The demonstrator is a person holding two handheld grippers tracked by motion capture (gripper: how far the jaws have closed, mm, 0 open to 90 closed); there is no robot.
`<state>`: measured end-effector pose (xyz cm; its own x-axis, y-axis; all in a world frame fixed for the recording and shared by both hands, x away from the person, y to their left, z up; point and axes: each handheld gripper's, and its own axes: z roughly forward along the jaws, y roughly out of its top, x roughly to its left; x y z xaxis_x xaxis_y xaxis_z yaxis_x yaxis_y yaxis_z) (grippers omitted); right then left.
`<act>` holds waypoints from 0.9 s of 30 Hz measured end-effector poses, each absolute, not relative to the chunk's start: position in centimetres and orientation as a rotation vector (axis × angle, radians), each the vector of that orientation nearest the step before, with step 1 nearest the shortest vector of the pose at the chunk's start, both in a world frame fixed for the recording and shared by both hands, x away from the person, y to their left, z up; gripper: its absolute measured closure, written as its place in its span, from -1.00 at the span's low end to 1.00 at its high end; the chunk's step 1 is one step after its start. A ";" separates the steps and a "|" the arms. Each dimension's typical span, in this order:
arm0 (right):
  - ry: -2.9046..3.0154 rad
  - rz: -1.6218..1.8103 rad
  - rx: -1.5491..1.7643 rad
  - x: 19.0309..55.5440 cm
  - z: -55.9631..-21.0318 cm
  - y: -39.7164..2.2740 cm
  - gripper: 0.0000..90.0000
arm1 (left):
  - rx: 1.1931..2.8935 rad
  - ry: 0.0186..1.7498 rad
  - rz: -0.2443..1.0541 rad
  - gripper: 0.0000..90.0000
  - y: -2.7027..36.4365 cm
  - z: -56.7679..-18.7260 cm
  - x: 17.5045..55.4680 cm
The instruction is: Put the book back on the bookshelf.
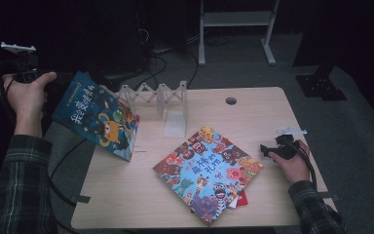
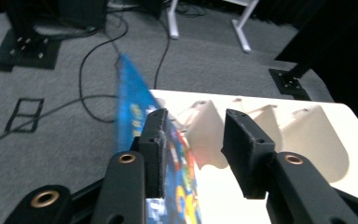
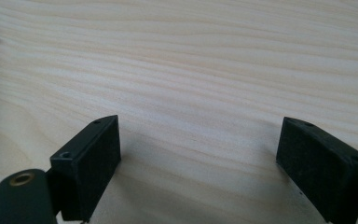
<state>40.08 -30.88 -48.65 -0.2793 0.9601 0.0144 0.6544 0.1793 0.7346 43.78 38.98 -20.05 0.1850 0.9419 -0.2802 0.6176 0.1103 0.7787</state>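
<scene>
The left gripper is standing part open, the thin blue picture book lying against one pad above the pale wooden table's left edge, while the right gripper is gaping wide, holding nothing.

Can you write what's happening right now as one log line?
left gripper: jaws open, blue book against one pad, tilted at white rack | right gripper: open, empty, over table | colourful book: flat on table

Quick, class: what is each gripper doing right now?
Left gripper: open, blue picture book between its jaws, against one pad.
Right gripper: open, empty, over the table.
</scene>
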 end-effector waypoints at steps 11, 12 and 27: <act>2.006 0.891 1.515 40.1 -48.7 -30.9 -0.73 | 1.747 1.365 0.395 0.09 32.7 -23.0 41.6; 2.006 0.892 1.516 40.1 -48.7 -30.8 -0.74 | 1.756 1.356 0.387 0.09 32.2 -23.4 41.5; 2.009 0.891 1.515 40.1 -48.7 -30.8 -0.74 | 1.944 1.215 0.302 -0.03 26.1 -30.9 39.6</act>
<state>40.09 -30.84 -48.66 -0.2814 0.9595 0.0156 0.6558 0.1804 0.7331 39.56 26.10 -30.91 0.5089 0.8364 -0.2038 0.6441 -0.2129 0.7348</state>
